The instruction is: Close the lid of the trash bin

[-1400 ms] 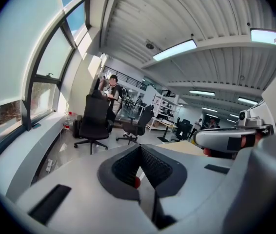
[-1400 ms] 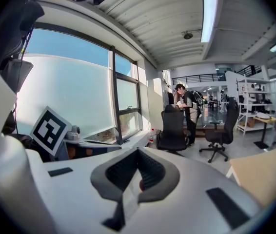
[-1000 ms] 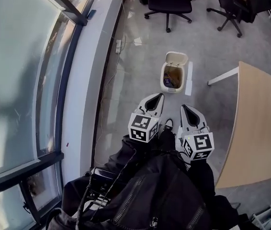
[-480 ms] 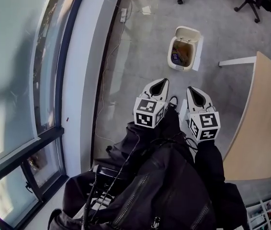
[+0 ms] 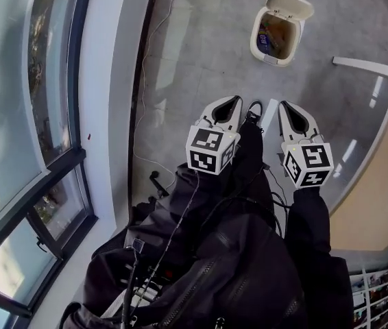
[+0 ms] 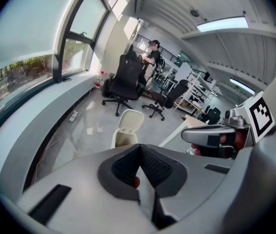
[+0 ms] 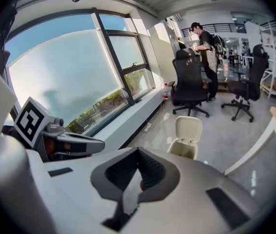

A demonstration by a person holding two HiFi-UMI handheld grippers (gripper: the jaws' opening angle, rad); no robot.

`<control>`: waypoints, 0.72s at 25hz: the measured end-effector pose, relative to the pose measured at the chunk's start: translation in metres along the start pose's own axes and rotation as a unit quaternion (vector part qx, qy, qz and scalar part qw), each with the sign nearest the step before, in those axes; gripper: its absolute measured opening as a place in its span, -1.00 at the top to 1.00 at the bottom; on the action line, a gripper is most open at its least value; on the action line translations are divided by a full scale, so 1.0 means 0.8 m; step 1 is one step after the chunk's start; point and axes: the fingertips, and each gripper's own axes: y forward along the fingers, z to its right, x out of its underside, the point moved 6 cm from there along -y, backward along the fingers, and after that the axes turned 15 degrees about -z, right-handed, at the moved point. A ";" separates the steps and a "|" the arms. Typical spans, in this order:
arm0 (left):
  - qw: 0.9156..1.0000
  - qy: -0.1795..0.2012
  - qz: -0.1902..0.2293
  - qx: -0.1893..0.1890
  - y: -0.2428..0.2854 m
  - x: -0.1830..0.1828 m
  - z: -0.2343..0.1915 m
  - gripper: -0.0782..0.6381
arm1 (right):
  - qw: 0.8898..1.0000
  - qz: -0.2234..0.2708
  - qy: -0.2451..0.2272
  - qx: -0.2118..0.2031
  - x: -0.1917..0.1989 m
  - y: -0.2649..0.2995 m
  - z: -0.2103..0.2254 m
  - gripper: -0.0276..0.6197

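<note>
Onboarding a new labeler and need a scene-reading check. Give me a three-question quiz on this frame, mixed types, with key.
1. True or false: the lid of the trash bin stands open.
2. Pick one. The left gripper and the right gripper are:
A) both shut and empty, short of the bin
B) both clamped on the lid
C) one open, one shut on the bin's rim
3. Fill in: in the head view, the window runs down the picture's ____ side.

Key: 1 true. 2 A. 3 left.
</note>
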 end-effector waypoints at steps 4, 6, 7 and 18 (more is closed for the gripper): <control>1.000 -0.024 -0.017 -0.005 0.011 0.034 -0.019 0.78 | 1.000 -0.016 -0.001 -0.007 0.023 0.030 0.010 0.90; 0.999 -0.039 -0.017 -0.010 0.018 0.043 -0.029 0.78 | 1.000 -0.021 -0.008 -0.010 0.028 0.045 0.016 0.90; 0.999 -0.045 -0.017 -0.013 0.023 0.047 -0.033 0.78 | 1.000 -0.022 -0.013 -0.012 0.030 0.053 0.019 0.90; 0.995 -0.078 -0.059 -0.025 0.070 0.120 -0.067 0.78 | 0.997 -0.046 -0.057 -0.029 0.058 0.143 0.047 0.90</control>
